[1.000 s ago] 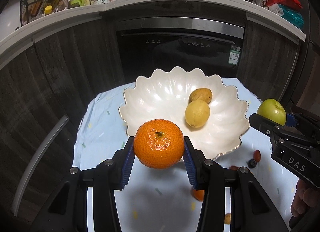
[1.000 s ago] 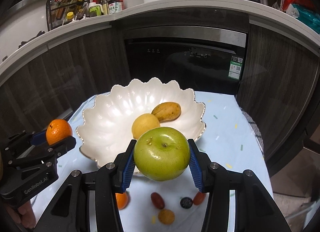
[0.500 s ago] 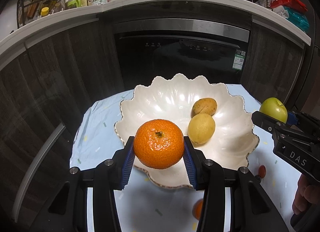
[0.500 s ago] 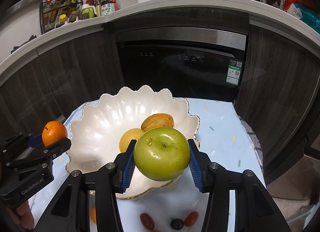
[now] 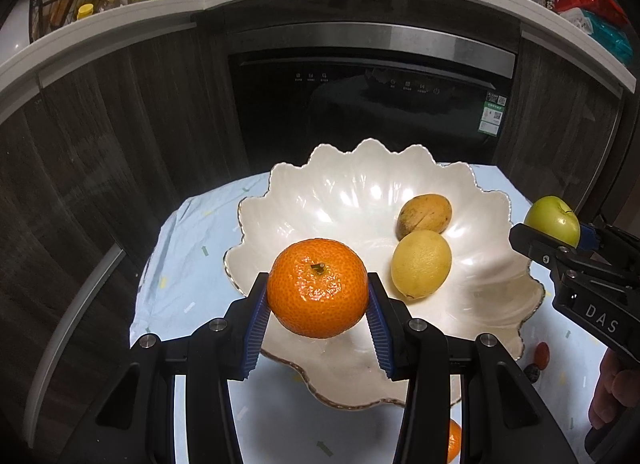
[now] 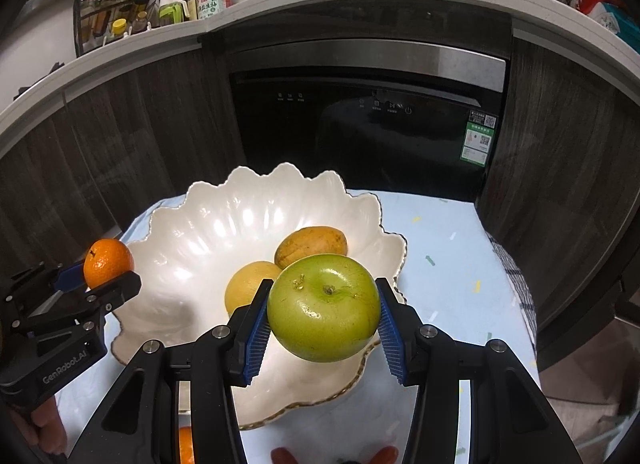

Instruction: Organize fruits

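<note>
Left gripper [image 5: 318, 296] clamps the orange [image 5: 318, 287] over the bowl [image 5: 352, 184] rim at 7 o'clock. Right gripper [image 6: 323, 318] clamps the green apple [image 6: 323, 308] over the 5 o'clock rim. Risk: dropped from this height, the apple may knock the lemon [image 5: 421, 264] and mango [image 5: 425, 214] at 3 o'clock, or either fruit bounces out.
</note>
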`<state>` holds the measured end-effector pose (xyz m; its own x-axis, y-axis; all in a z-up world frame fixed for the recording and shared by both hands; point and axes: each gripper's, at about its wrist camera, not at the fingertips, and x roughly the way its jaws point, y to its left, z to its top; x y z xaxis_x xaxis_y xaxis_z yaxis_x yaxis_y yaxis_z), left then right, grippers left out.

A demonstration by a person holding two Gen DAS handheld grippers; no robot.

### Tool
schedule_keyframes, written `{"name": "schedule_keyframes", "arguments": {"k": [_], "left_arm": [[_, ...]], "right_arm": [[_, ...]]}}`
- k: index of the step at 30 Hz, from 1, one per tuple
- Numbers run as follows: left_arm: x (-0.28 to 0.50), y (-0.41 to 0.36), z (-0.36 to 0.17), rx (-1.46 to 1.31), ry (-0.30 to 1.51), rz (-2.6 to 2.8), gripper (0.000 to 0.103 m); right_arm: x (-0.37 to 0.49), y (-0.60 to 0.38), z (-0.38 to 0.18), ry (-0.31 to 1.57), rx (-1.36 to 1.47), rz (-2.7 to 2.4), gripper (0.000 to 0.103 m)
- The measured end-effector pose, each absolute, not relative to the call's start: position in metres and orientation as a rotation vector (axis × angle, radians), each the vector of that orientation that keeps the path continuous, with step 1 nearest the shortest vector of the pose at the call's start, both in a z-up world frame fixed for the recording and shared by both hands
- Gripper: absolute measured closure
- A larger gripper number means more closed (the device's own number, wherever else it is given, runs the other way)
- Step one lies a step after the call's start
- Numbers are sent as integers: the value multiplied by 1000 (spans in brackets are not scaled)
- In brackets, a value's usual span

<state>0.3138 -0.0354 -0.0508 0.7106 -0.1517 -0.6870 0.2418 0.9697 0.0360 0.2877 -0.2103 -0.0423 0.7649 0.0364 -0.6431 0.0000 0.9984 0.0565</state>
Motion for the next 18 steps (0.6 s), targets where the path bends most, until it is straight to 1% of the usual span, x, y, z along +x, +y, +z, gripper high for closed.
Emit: {"name": "schedule_keyframes", "arguments": {"k": [14,15,16,18], "left_arm": [[326,-39,-63,120,819,-211,56],[326,-38,-64,117,824,-211,51],[326,-38,-63,117,821,-209,40],[323,-38,-60,121,799,-199,31]], "right_arm": [[301,-213,-54,751,63,19,53],[302,-214,-54,754,65,20,53],[303,-214,-55,759,69,23,53],[302,-214,-55,756,80,26,49]]}}
